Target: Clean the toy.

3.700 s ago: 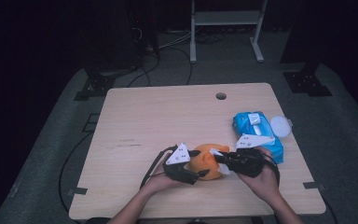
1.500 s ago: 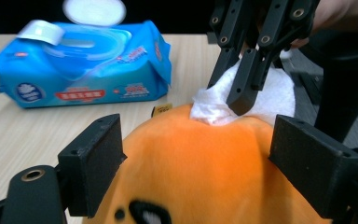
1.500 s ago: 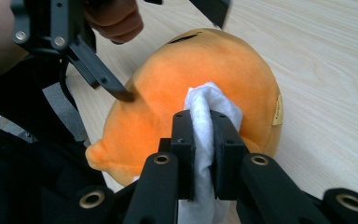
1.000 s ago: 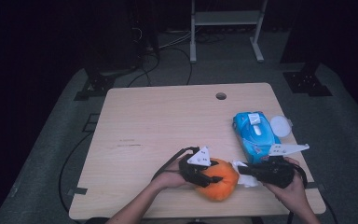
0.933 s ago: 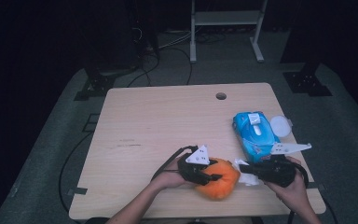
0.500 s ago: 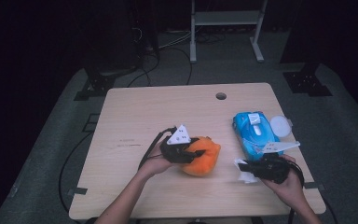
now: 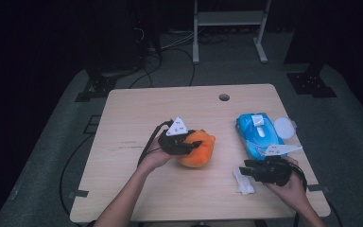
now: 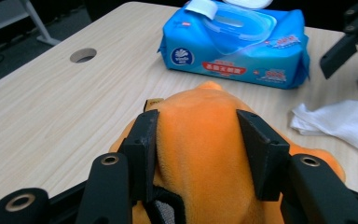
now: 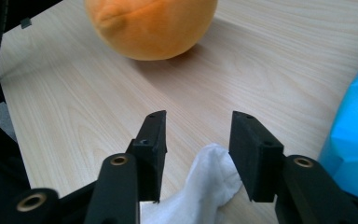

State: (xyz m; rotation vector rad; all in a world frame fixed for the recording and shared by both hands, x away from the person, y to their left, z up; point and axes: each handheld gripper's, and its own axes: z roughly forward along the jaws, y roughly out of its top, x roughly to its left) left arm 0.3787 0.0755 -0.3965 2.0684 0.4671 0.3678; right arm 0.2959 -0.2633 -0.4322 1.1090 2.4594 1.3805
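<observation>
The left gripper (image 7: 185, 144) is pinching the orange plush toy (image 7: 199, 149) between its jaws, and in the left gripper view the two black jaws are pressing into the soft orange body (image 8: 200, 140) from either side, denting it a little. That grip is likely keeping the toy steady near the middle of the surface (image 7: 137, 109), clear of the wiping spot. Over on the right, the right gripper (image 7: 257, 170) is sitting low at the near edge with its jaws spread; they have just been opening, and the white wipe (image 7: 243, 182) is lying loose between them on the wood, not squeezed, as the right gripper view shows with the crumpled tissue (image 9: 200, 184) resting under the gap. It looks as if the wipe is being let go there. The blue wet-wipe pack (image 7: 259, 135) is lying just beyond the right gripper, its lid (image 7: 283, 127) flipped open to the right, handy for pulling another sheet. The toy is resting left of the pack, well apart from the wipe.
</observation>
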